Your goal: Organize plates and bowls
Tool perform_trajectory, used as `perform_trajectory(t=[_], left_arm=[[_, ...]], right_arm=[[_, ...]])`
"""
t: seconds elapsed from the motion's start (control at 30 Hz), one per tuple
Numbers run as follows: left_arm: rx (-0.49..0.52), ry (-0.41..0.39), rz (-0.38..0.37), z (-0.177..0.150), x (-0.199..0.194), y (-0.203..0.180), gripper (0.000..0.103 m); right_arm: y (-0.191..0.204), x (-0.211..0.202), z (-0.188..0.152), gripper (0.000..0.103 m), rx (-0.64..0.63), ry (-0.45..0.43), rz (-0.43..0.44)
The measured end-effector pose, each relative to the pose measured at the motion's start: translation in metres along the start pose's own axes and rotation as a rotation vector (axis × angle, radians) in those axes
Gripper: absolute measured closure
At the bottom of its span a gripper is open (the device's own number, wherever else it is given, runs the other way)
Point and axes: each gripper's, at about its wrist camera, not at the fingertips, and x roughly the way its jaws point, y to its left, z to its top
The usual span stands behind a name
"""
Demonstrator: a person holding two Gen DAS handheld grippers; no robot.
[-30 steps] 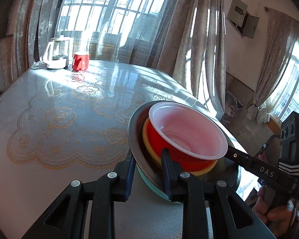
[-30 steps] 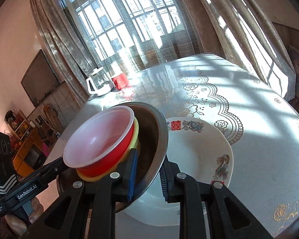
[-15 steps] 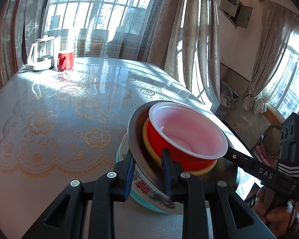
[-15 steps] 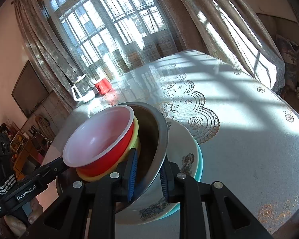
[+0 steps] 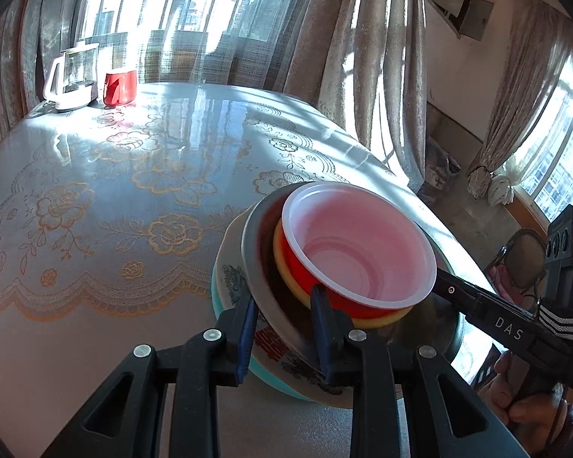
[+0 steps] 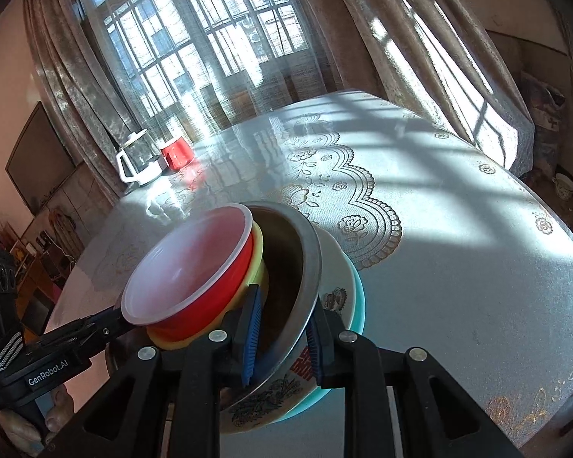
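- The left gripper [image 5: 284,328] is clamped on the near rim of the metal bowl [image 5: 259,267], with one finger inside and one outside.
- A red bowl [image 5: 359,252] sits in a yellow bowl [image 5: 286,263], just ahead of the left gripper's fingertips, both inside the metal bowl.
- Under the metal bowl, below both grippers, is a white flowered plate [image 6: 336,263] on a teal plate [image 6: 359,294]; I cannot tell if the bowl touches it.
- The right gripper [image 6: 282,324] is clamped on the opposite rim.
- Far ahead of both grippers, a glass jug [image 5: 72,76] and a red cup [image 5: 120,86] stand on the table [image 5: 95,191].
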Motion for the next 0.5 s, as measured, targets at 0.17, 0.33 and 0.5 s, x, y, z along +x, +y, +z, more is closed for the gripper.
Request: perform_trajectory(t=[0.17, 0.33, 0.5], left_arm=[[-0.011, 0.009, 0.011, -0.0012, 0.0044, -0.0014, 0.075], [0.004, 0.009, 0.036, -0.0021, 0.0048, -0.0067, 0.074], [-0.003, 0.012, 0.048, -0.0036, 0.0026, -0.0067, 0.073]], right_arm=[[-0.0045, 0.0034, -0.0012, 0.081, 0.006, 0.004, 0.003], [-0.0049, 0.0043, -0.002, 0.081, 0.005, 0.007, -0.009], [-0.0044, 0.0049, -0.0023, 0.081, 0.016, 0.017, -0.003]])
